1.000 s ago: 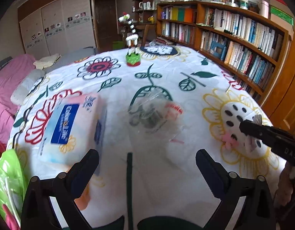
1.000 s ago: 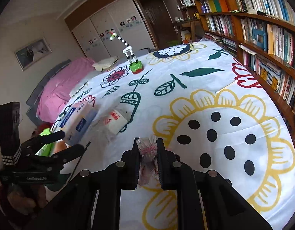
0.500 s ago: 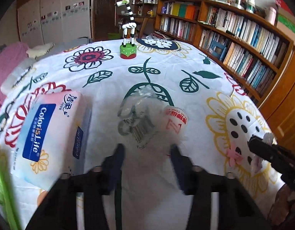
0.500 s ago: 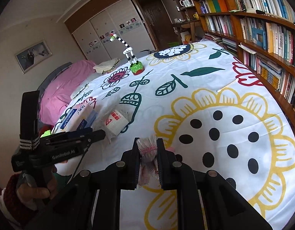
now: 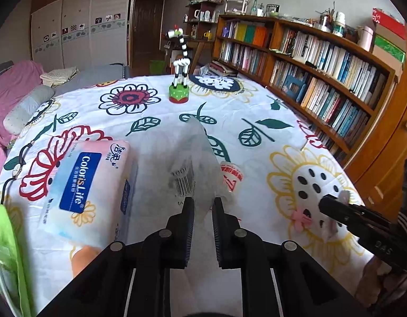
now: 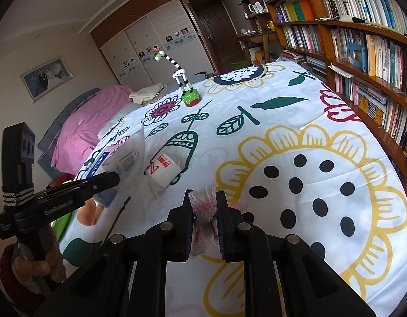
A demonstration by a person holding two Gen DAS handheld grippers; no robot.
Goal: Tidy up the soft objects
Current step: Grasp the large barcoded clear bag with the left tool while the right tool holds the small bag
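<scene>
My left gripper is shut on the edge of a clear plastic bag with a barcode and lifts it off the flowered tablecloth; the bag also shows in the right wrist view. A white roll with red print lies partly in the bag; it also shows in the right wrist view. A ColorisLife tissue pack lies to the left. My right gripper is shut on a small crumpled clear wrapper with pink print, above the yellow flower.
A zebra toy on a green base stands at the table's far side. A green plastic bag sits at the near left edge. A small pink piece lies on the yellow flower. Bookshelves line the right side.
My left gripper moved forward, closed on the clear bag's edge and raised it so it stands up. My right gripper kept its hold on the small wrapper and stayed in place.
</scene>
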